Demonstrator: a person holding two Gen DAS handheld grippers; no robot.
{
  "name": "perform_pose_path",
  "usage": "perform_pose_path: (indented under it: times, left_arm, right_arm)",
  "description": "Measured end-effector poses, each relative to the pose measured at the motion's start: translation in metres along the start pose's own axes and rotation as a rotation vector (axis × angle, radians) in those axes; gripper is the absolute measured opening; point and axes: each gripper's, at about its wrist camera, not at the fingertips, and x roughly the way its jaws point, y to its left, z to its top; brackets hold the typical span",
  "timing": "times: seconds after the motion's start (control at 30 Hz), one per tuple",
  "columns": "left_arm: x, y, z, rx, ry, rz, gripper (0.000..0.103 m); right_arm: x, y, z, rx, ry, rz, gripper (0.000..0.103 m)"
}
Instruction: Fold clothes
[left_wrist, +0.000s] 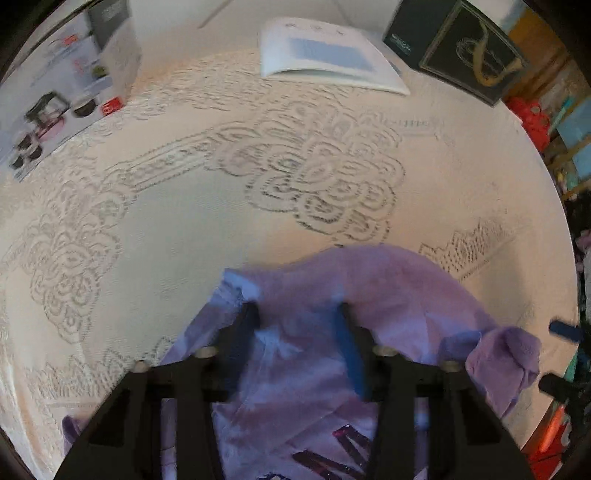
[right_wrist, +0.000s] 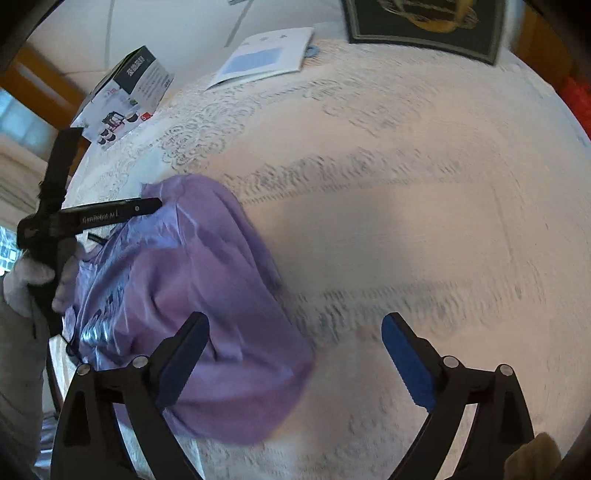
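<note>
Reading from the left, we see a gloved hand (right_wrist: 29, 277) holding the left gripper (left_wrist: 297, 314) over the near-left part of the lace tablecloth (left_wrist: 184, 229). Its jaws stand moderately apart with the purple garment (right_wrist: 192, 295) draped across and below them; whether cloth is pinched between them we cannot tell, since folds hide the tips. The garment lies bunched and rumpled near the table's front edge, dark printed lettering showing on its lower part. To the right, our right gripper (right_wrist: 295, 354) has its jaws spread wide and grips nothing; its left finger overlaps the cloth's edge, its right finger is over bare lace. We judge the garment is being handled or spread rather than lying finished, as no neat fold shows. A next move would need a hem or corner found and caught cleanly. Motion blur smears the lace, the garment's outline is cut off by the frame, and its type stays unclear.
</note>
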Motion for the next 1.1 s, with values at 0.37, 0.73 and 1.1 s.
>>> perform_pose_path:
  times: [0.37,0.73,1.1]
  left_arm:
    - [-0.127,0.064,-0.019,-0.208,-0.35,0.113,0.003]
    - [-0.167,0.124,0.04,-0.373,-0.4,0.093,0.027]
    - [-0.103,0.109,-0.09,-0.304,-0.135,0.11,0.039]
  right_arm:
    - [-0.043,0.018,0.019,-0.103,-0.12,-0.093,0.008]
    - [-0.16,-0.063,0.112,0.009,-0.476,-0.379,0.092]
    - [-0.077,-0.073,0.018,0.036,-0.205,-0.183,0.087]
